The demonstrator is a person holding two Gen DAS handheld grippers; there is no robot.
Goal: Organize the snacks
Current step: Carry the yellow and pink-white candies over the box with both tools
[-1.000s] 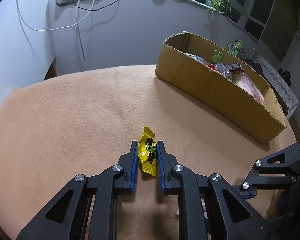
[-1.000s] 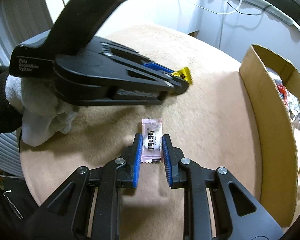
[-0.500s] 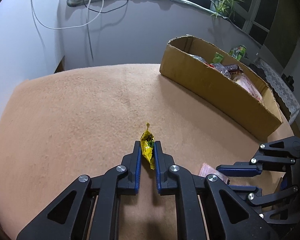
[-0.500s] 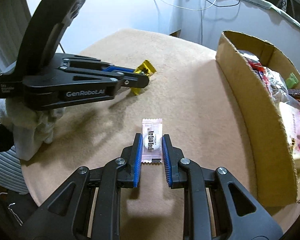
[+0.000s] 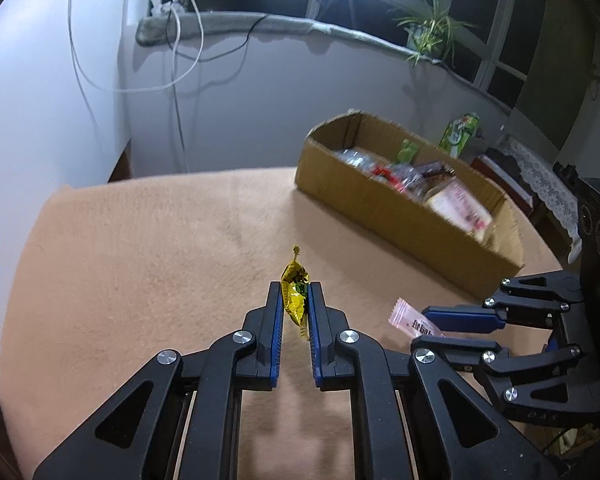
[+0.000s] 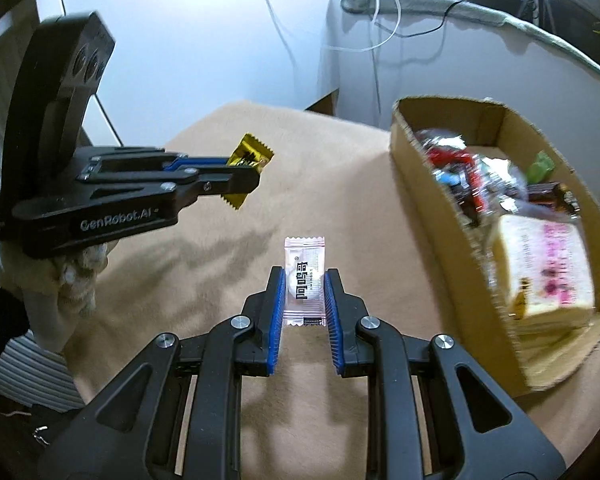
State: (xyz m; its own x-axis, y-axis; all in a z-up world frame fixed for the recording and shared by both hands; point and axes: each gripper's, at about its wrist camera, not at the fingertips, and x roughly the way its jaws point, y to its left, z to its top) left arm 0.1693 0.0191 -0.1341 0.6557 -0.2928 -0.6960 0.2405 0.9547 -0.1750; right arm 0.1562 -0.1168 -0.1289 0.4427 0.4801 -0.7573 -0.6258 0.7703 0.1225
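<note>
My left gripper (image 5: 295, 294) is shut on a yellow candy packet (image 5: 294, 288), squeezed thin between the blue pads and held above the tan table cover (image 5: 140, 264). In the right wrist view the same left gripper (image 6: 242, 174) reaches in from the left with the yellow candy packet (image 6: 249, 156) sticking out of its tips. My right gripper (image 6: 303, 280) is shut on a pink-white candy packet (image 6: 304, 276), also off the cover. In the left wrist view that pink packet (image 5: 414, 322) shows in the right gripper (image 5: 434, 326) at the lower right. A cardboard box (image 6: 428, 184) holding several snacks stands to the right.
The cardboard box (image 5: 384, 204) lies at the far right of the table cover. A white cloth-covered hand (image 6: 64, 280) holds the left gripper. Behind the table are a white wall with hanging cables (image 5: 172, 60), a window ledge and a potted plant (image 5: 432, 28).
Both grippers have risen off the table cover with their packets. The left jaws have squeezed the yellow packet narrower. The box now appears lower in both views.
</note>
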